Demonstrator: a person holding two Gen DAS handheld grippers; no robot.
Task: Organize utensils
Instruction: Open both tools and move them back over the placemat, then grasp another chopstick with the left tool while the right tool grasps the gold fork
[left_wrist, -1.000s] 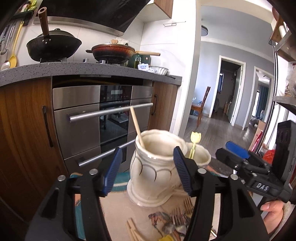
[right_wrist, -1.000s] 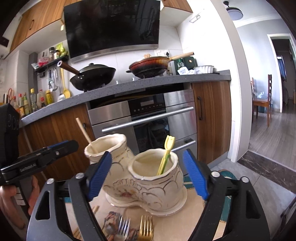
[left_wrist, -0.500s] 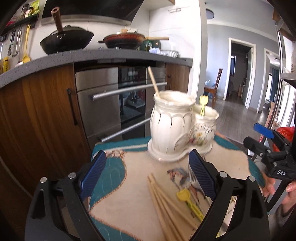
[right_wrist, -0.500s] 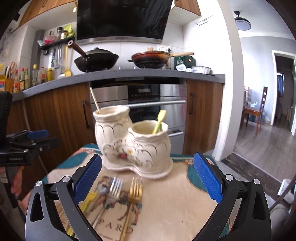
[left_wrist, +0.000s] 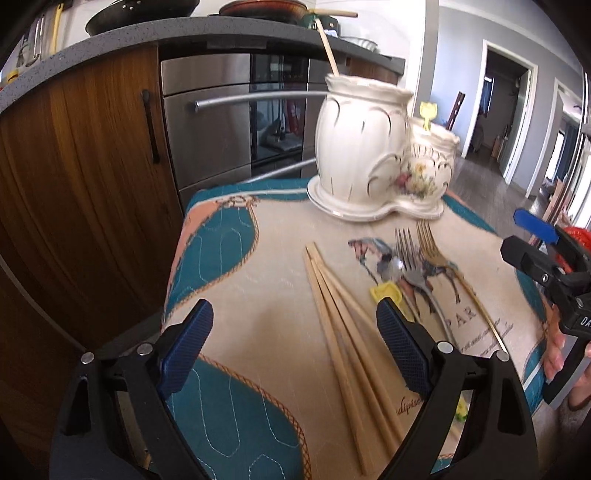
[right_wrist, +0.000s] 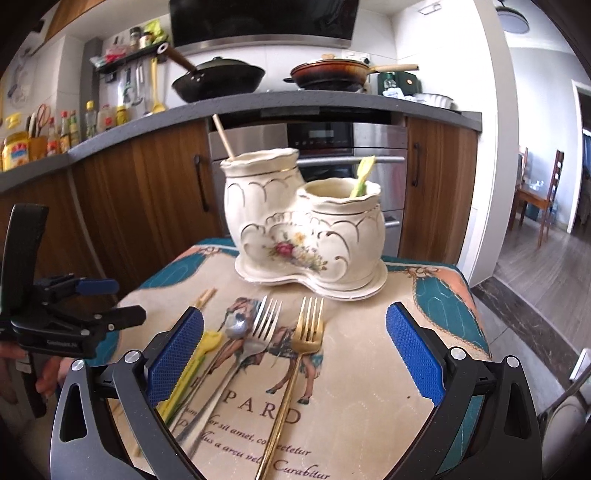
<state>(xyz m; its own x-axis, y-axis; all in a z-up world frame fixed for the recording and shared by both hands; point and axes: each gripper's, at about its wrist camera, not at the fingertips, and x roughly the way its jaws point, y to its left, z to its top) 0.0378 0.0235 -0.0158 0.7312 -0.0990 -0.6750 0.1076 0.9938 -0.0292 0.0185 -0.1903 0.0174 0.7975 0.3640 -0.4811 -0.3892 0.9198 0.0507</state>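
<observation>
Blue-padded left hand-held gripper (left_wrist: 294, 352) gapes wide over chopsticks (left_wrist: 343, 332), holding nothing; right hand-held gripper (right_wrist: 294, 356) likewise, above forks (right_wrist: 288, 332).

Bare cloth (left_wrist: 258, 280) in left half of left wrist view, open between cloth edge and chopsticks (left_wrist: 343, 325). Lower centre crowded: chopsticks fanned, then yellow utensil (right_wrist: 201, 350), silver fork (right_wrist: 255, 336), gold fork (right_wrist: 306, 332) side by side. Ceramic holder (right_wrist: 303, 229) blocking upper centre. Clear cloth strip in right wrist view, right of gold fork. Cabinet fronts (left_wrist: 92, 147) close behind, upper left.
</observation>
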